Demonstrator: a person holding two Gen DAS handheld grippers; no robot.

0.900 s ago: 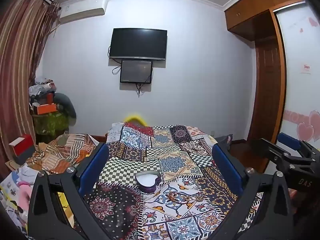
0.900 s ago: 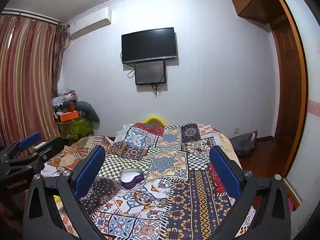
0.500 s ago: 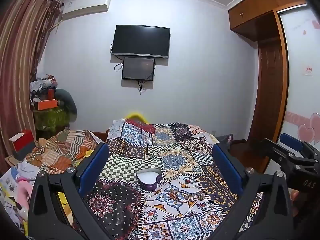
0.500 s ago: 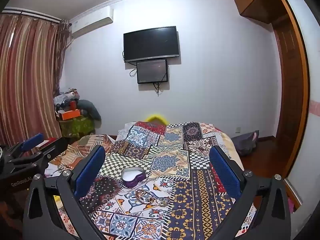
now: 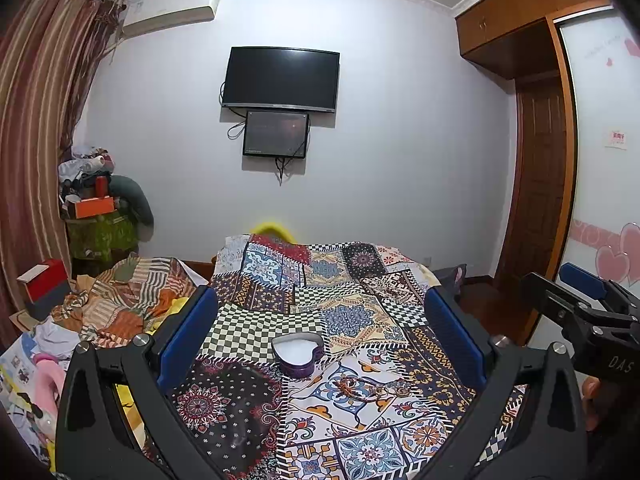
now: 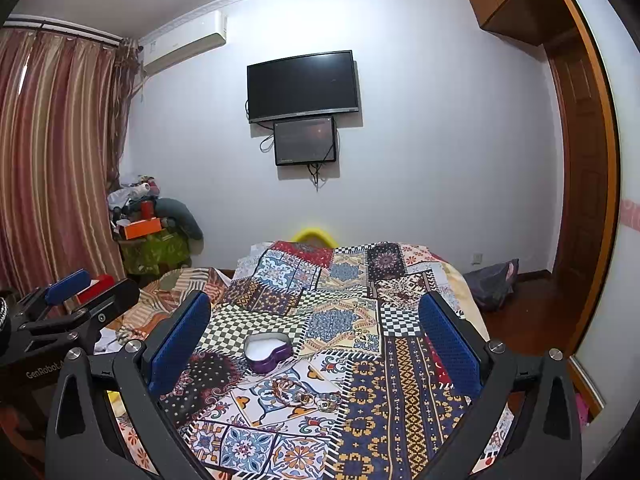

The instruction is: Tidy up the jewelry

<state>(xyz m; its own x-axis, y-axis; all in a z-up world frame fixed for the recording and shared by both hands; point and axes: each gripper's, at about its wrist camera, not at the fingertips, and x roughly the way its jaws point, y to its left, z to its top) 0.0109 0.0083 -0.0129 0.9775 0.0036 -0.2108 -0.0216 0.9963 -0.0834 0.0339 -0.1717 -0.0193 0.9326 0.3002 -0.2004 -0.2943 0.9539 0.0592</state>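
A purple heart-shaped box point(image 5: 297, 356) with a white lining stands open on the patchwork bedspread point(image 5: 352, 320); it also shows in the right wrist view point(image 6: 267, 353). Small jewelry pieces point(image 6: 304, 396) lie on the spread in front of it, faint in the left wrist view point(image 5: 372, 390). My left gripper point(image 5: 320, 336) is open and empty, above the near part of the bed, box between its fingers. My right gripper point(image 6: 314, 338) is open and empty, to the right of the left one. Each shows at the edge of the other's view.
A pile of striped bedding point(image 5: 120, 300) lies left of the bed. A cluttered stand point(image 5: 100, 220) is in the left corner by the curtain point(image 6: 52, 168). A TV point(image 5: 280, 80) hangs on the far wall. A wardrobe and door point(image 5: 536, 184) are on the right.
Both cameras have tilted slightly down and drawn a little closer to the bed; the box and jewelry sit somewhat higher in view. Both grippers stay open.
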